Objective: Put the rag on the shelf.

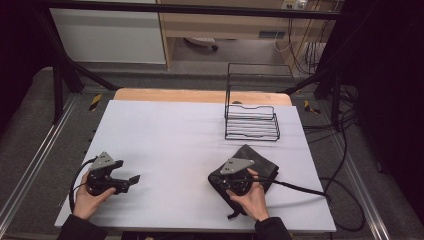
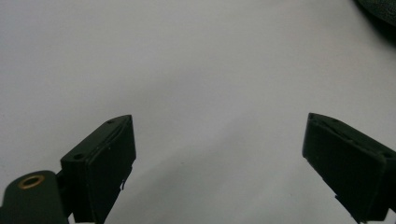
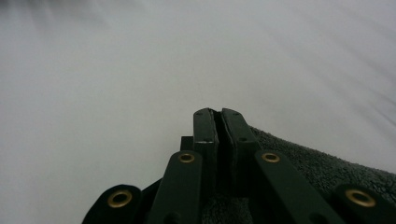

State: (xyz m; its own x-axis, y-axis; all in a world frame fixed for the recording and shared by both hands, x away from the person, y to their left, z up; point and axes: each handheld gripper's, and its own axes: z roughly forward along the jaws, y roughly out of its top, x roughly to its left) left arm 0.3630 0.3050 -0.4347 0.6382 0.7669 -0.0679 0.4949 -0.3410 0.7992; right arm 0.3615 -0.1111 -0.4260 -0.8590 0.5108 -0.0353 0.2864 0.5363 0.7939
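A dark grey towel (image 1: 261, 159) lies crumpled on the white table (image 1: 175, 135) at the front right. My right gripper (image 1: 215, 179) rests on its left edge, held by a hand. In the right gripper view the jaws stand pressed together (image 3: 217, 114) at the towel's (image 3: 327, 172) border, pinching its edge, with bare table ahead. My left gripper (image 1: 131, 182) sits low over the table at the front left, held by the other hand. Its jaws stand wide apart (image 2: 219, 149) with nothing between them. A corner of the towel (image 2: 380, 9) shows far off.
A black wire rack (image 1: 251, 120) stands at the back right of the table, beyond the towel. A wooden strip (image 1: 200, 95) runs along the far edge. Cables (image 1: 320, 192) trail off the table's right side. Dark frame bars flank the table.
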